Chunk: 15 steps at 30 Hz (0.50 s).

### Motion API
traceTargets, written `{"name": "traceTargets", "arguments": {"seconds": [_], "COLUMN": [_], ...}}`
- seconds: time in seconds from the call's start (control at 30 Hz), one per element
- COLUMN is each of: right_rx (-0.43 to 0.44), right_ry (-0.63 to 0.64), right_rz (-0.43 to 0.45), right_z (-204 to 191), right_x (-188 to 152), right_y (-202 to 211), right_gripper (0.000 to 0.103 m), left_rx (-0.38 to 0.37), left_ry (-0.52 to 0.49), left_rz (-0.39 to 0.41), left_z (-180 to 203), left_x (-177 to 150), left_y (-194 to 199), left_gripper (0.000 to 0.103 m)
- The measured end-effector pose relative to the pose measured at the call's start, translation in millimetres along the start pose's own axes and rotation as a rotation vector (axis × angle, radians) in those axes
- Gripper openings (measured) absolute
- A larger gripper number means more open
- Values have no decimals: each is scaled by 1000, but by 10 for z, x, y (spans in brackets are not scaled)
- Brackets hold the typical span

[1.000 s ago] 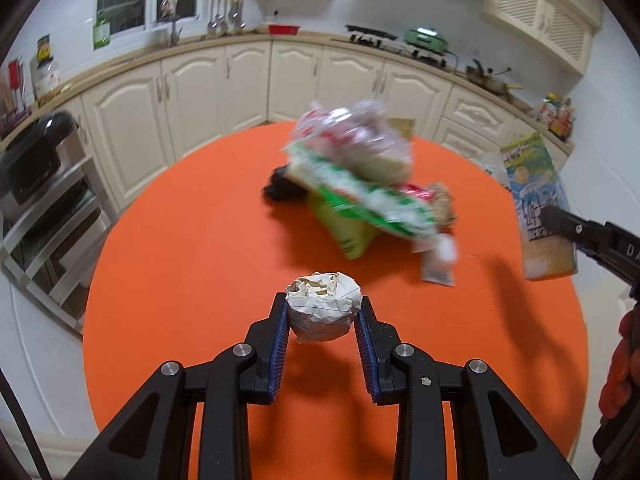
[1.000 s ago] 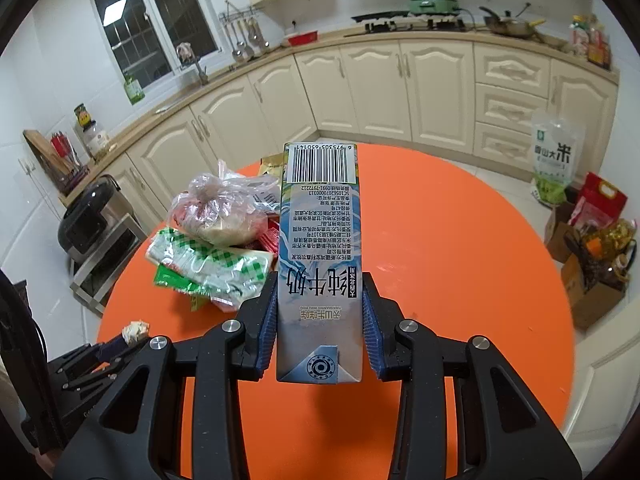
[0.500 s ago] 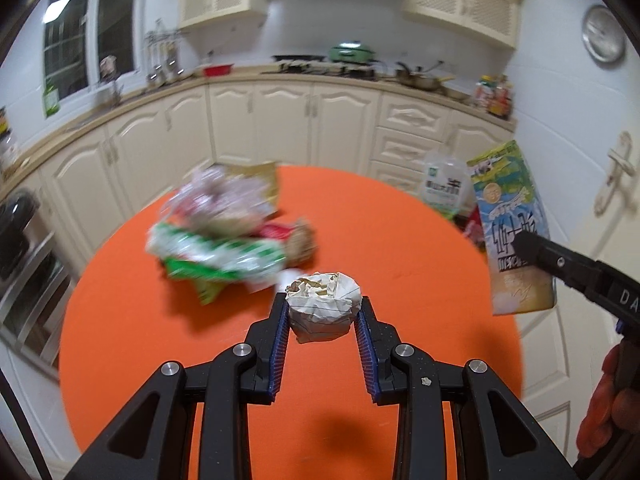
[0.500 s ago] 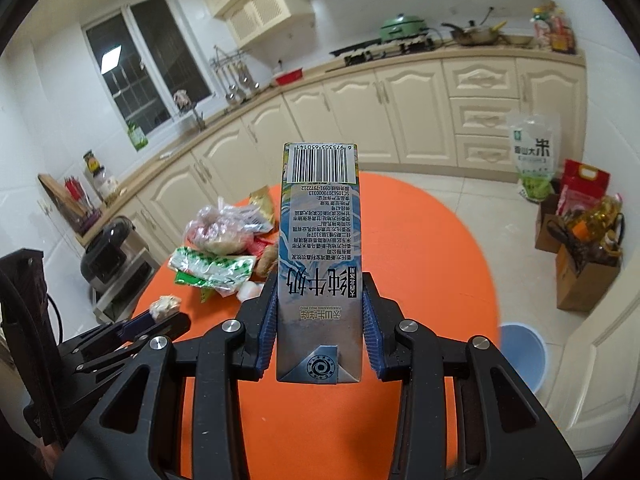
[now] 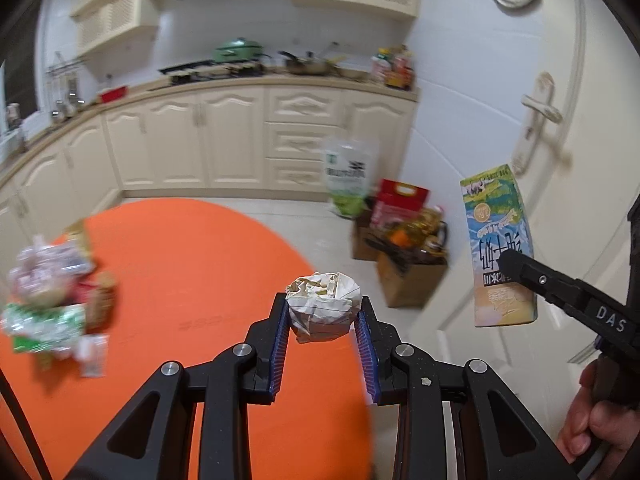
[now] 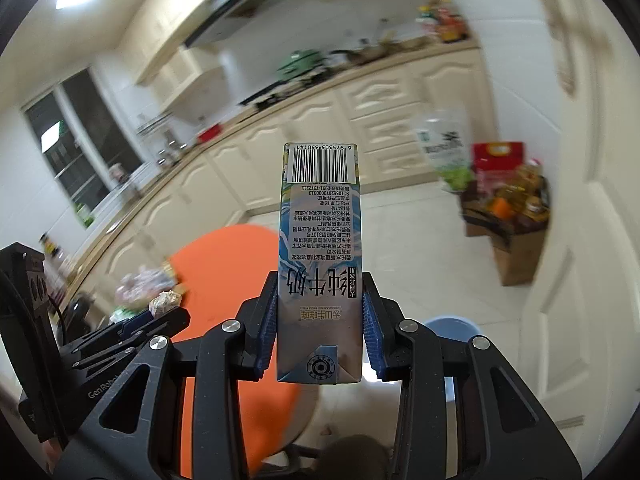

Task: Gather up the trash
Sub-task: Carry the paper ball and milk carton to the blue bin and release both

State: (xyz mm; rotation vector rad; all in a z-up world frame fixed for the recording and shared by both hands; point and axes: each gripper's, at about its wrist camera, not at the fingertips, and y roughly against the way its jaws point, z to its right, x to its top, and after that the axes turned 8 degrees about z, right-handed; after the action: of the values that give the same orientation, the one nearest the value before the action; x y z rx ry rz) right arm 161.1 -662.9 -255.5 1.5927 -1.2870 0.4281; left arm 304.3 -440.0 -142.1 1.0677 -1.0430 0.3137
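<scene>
On the far left of the left wrist view, a blurred heap of plastic bags and wrappers [image 5: 48, 300] lies on the round orange table [image 5: 192, 264]. The left gripper [image 5: 323, 334] is clamped on a crumpled paper ball [image 5: 324, 306], blue pads pressing both its sides, held in the air above the table's right edge. Behind it a cardboard box [image 5: 408, 280] of groceries stands on the pale floor, a red bag and a green-and-white sack beside it (both smeared by blur). Further right, the right gripper [image 6: 320, 330] pinches a milk carton [image 6: 320, 256] near its base — barcode end pointing away from the camera — clear of the table, over the floor. A hand [image 5: 600, 420] grips that tool's handle at the right edge. In the right wrist view, a blue round container [image 6: 452, 330] shows partly on the floor just behind the carton — what it is cannot be told.
</scene>
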Motion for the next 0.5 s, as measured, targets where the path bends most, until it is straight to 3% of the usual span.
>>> {"name": "traceTargets", "arguments": {"seconds": [0.23, 0.5], "right_rx": [-94, -145], "right_ry": [-79, -178], "right_rz": [-19, -113], "right_z": [722, 1399], "right_x": [98, -129], "right_y": [-172, -720], "right_gripper": [35, 35], "left_rx": [-93, -104], "left_ry": [-23, -62], "left_rz": [-80, -226], "left_z": [276, 538], "left_x": [180, 295], "left_y": [-811, -2076], "left_gripper": [28, 28]}}
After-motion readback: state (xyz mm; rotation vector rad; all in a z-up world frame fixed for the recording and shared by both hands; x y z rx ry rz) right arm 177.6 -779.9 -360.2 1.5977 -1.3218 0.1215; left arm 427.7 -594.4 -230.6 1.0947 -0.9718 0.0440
